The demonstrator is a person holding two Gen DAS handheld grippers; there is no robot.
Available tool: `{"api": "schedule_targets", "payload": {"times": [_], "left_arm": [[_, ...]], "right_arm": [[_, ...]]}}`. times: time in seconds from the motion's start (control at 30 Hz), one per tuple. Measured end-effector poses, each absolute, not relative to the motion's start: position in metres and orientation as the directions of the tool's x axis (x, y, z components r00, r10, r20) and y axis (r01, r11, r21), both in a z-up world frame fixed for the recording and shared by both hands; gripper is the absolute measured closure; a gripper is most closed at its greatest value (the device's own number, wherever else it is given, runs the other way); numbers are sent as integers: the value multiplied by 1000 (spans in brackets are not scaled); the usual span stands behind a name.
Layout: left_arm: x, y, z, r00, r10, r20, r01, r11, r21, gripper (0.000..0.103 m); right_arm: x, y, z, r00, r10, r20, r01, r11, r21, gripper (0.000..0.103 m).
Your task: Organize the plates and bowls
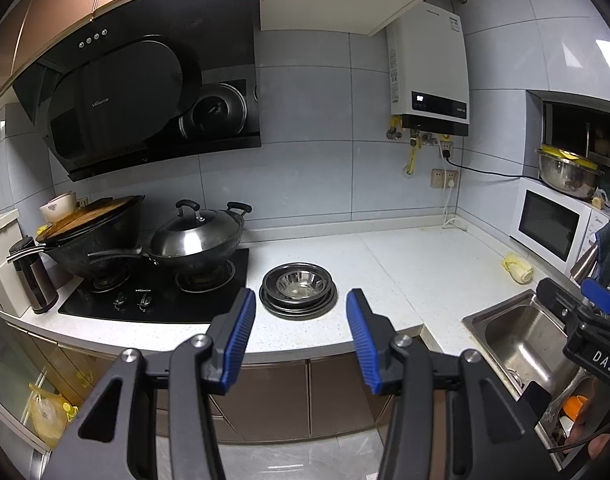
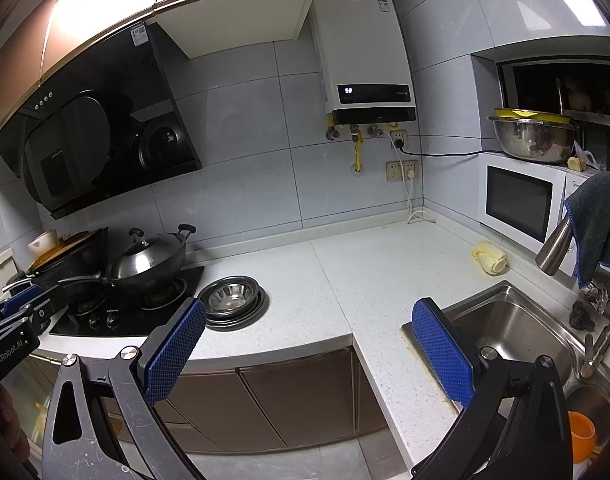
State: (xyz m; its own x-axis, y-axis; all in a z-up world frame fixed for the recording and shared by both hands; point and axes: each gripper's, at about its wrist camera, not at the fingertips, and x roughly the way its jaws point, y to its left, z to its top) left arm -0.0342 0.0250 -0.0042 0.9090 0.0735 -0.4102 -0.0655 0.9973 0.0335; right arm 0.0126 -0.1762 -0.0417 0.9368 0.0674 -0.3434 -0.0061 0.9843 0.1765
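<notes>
A stack of steel plates with a steel bowl on top (image 1: 298,289) sits on the white counter just right of the hob, also seen in the right wrist view as the same stack (image 2: 232,301). My left gripper (image 1: 301,306) hovers in front of the counter edge, open, with nothing between its blue pads; the stack lies beyond the gap. My right gripper (image 2: 309,320) is held off the counter's corner, open wide and empty. Each gripper shows at the edge of the other's view: the right gripper (image 1: 585,308) and the left gripper (image 2: 13,320).
Two woks stand on the black hob (image 1: 157,288), one with a lid (image 1: 195,232). A steel sink (image 2: 509,332) is at right, with a microwave (image 2: 521,200) and a large steel bowl (image 2: 533,136) behind it. A yellow vegetable piece (image 2: 489,258) lies on the counter.
</notes>
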Motion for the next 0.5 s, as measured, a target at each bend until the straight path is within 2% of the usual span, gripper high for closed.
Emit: {"api": "schedule_targets", "payload": {"times": [0.2, 0.5], "left_arm": [[-29, 28, -6, 904, 37, -426, -40, 999, 1, 58], [-24, 34, -7, 911, 50, -410, -56, 998, -2, 58]], "right_arm": [[18, -177, -46, 927, 48, -371, 17, 985, 170, 1], [21, -179, -49, 923, 40, -382, 32, 983, 182, 1]]}}
